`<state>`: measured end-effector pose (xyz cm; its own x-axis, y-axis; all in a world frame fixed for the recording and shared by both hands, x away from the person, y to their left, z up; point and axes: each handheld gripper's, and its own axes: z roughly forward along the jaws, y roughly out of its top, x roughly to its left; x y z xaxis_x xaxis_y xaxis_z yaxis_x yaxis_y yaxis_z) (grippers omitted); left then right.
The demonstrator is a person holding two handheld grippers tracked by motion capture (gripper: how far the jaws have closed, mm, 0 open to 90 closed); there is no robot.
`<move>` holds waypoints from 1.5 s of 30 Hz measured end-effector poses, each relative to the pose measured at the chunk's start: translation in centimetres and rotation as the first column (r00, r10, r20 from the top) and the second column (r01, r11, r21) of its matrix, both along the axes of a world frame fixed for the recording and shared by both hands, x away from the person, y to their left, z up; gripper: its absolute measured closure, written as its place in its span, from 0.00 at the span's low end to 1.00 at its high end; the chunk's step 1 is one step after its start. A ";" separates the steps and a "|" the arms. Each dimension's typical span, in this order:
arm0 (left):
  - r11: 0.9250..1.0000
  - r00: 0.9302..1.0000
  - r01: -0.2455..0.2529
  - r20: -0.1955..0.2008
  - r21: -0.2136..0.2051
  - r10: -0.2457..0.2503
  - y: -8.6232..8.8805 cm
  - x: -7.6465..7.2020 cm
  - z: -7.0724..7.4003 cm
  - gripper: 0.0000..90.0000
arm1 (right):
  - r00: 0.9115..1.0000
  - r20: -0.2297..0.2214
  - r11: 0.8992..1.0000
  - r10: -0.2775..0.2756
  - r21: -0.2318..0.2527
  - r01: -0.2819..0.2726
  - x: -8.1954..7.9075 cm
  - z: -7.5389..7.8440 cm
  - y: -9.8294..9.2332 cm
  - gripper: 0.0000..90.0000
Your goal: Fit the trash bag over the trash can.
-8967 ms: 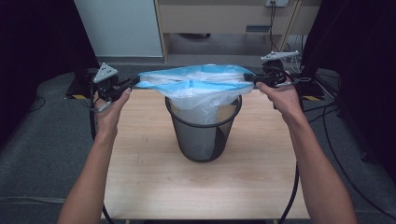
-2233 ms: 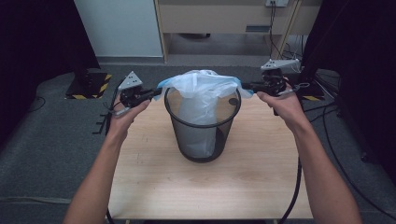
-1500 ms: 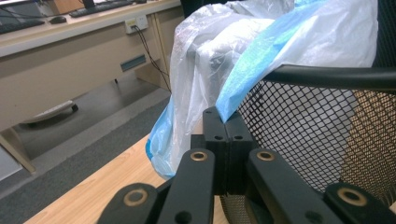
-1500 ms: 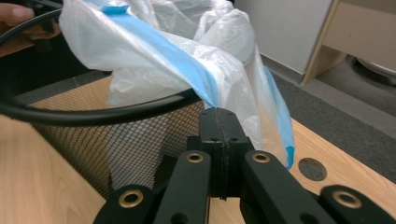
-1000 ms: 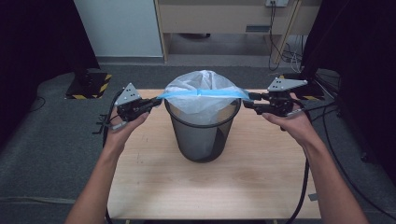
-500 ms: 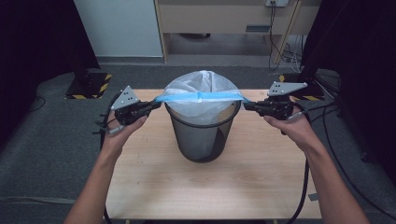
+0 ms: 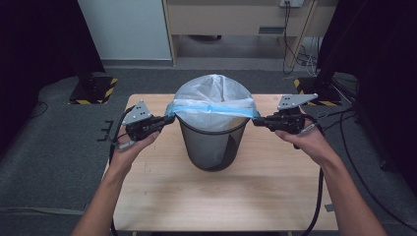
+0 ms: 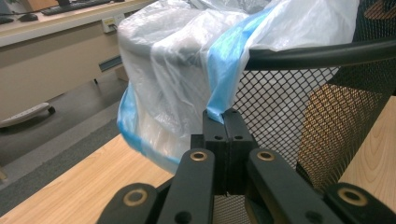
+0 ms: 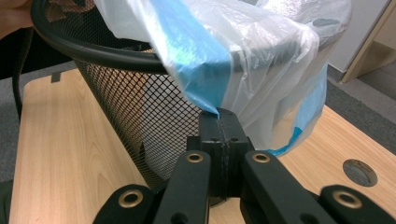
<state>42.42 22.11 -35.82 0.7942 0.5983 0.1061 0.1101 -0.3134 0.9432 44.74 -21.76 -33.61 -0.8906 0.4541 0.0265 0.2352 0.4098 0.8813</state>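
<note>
A: How would you expect that bin liner point(image 7: 215, 93) to behave?

B: Thin, light film, I'd judge. It is soft and floppy with no stiffness of its own, a bit slick, and easy to tear if dragged hard across the wire. It sits in the mesh bin point(image 7: 212, 142), which stands upright on the bench point(image 7: 216, 196), and its top billows above the bin's black rim point(image 8: 322, 53).

A: Where is it held?

B: By the blue hem band point(image 7: 211, 109). The left tool point(image 7: 167, 119), just beside the bin on the left, has its jaws pressed together on a pinch of that band point(image 8: 223, 74). The right tool point(image 7: 256, 121), just beside the bin on the opposite side, is clamped the same way on the band point(image 9: 196, 60) there.

A: Good places to hold?

B: I think so. The hem looks the strongest part, and two opposite grips keep the mouth stretched across the bin. From there it should fold down outside the rim with gentle, even pulls; a sharp tug could slip the film out or rip it.
</note>
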 end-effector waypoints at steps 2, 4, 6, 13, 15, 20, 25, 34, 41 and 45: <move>1.000 1.000 -0.003 -0.001 -0.002 0.003 -0.4 0.2 0.0 1.00 | 1.000 0.000 1.000 -0.006 0.006 0.006 0.1 -0.2 0.1 1.00; 1.000 1.000 -0.007 -0.006 -0.010 0.007 -0.4 0.4 -0.2 1.00 | 1.000 -0.001 1.000 -0.011 0.009 0.011 0.1 -0.2 0.1 1.00; 1.000 1.000 -0.010 -0.009 -0.020 0.010 -0.6 0.6 -0.2 1.00 | 1.000 0.000 1.000 -0.016 0.008 0.016 0.1 -0.2 0.0 1.00; 0.999 0.999 -0.038 -0.021 -0.021 0.037 -2.1 2.2 -0.2 1.00 | 0.997 0.000 0.997 -0.077 0.025 0.077 0.6 -0.3 -0.6 1.00; 0.998 0.998 -0.051 -0.024 -0.024 0.050 -2.7 3.0 -0.2 1.00 | 0.996 -0.006 0.995 -0.092 0.030 0.092 0.7 -0.4 -0.8 1.00; 0.995 0.995 -0.095 -0.033 -0.029 0.094 -3.8 5.0 -0.2 1.00 | 0.988 0.000 0.987 -0.157 0.032 0.157 1.1 -0.4 -1.1 1.00; 0.991 0.991 -0.136 -0.015 -0.010 0.136 -3.3 4.4 0.3 1.00 | 0.992 0.014 0.992 -0.123 0.025 0.122 0.2 -0.5 -1.1 1.00; 0.992 0.991 -0.124 0.053 0.002 0.124 -2.6 2.7 1.3 1.00 | 0.998 -0.001 0.997 -0.056 -0.050 0.056 -0.7 -2.1 -0.6 1.00; 0.991 0.991 -0.120 0.072 0.055 0.116 -2.6 2.2 0.2 1.00 | 0.999 -0.014 0.998 -0.038 -0.043 0.038 -0.6 -2.6 -0.5 1.00; 0.992 0.990 -0.122 0.081 0.035 0.119 -2.7 1.9 -0.3 1.00 | 1.000 -0.017 0.998 -0.013 -0.060 0.012 -0.6 -2.9 -0.1 1.00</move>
<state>44.36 19.37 -36.10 0.7049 0.6829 0.1916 0.0749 -0.3403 0.9373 44.10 -21.88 -36.56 -0.8844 0.4665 0.0139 0.2555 0.4590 0.8509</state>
